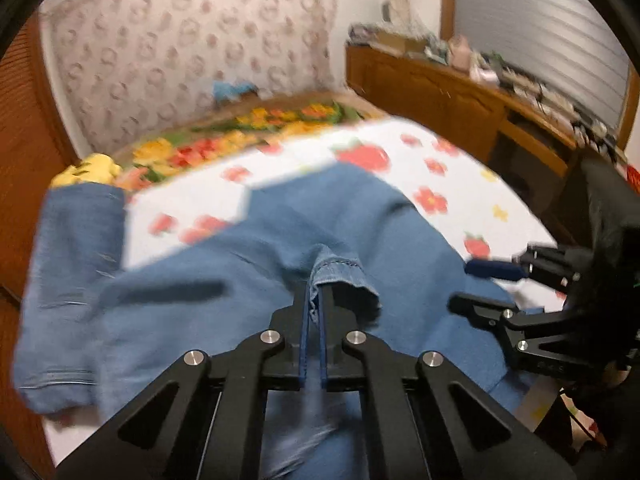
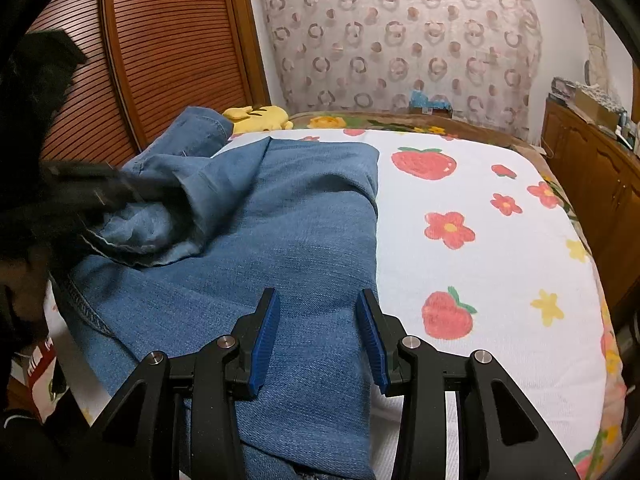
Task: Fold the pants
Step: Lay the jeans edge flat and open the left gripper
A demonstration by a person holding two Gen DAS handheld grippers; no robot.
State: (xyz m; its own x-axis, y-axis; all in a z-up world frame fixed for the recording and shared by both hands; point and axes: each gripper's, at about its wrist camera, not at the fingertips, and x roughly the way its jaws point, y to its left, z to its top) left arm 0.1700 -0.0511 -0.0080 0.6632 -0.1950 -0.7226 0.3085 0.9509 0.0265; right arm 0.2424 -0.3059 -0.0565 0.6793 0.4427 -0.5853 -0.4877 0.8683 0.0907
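The pants (image 2: 304,216) are blue denim, lying partly folded on a white blanket printed with strawberries and flowers. One broad flat panel runs toward the near edge with a straight right side, while on the left a hemmed leg end is lifted and bunched above the rest. In the left wrist view a stitched hem (image 1: 340,276) stands raised.
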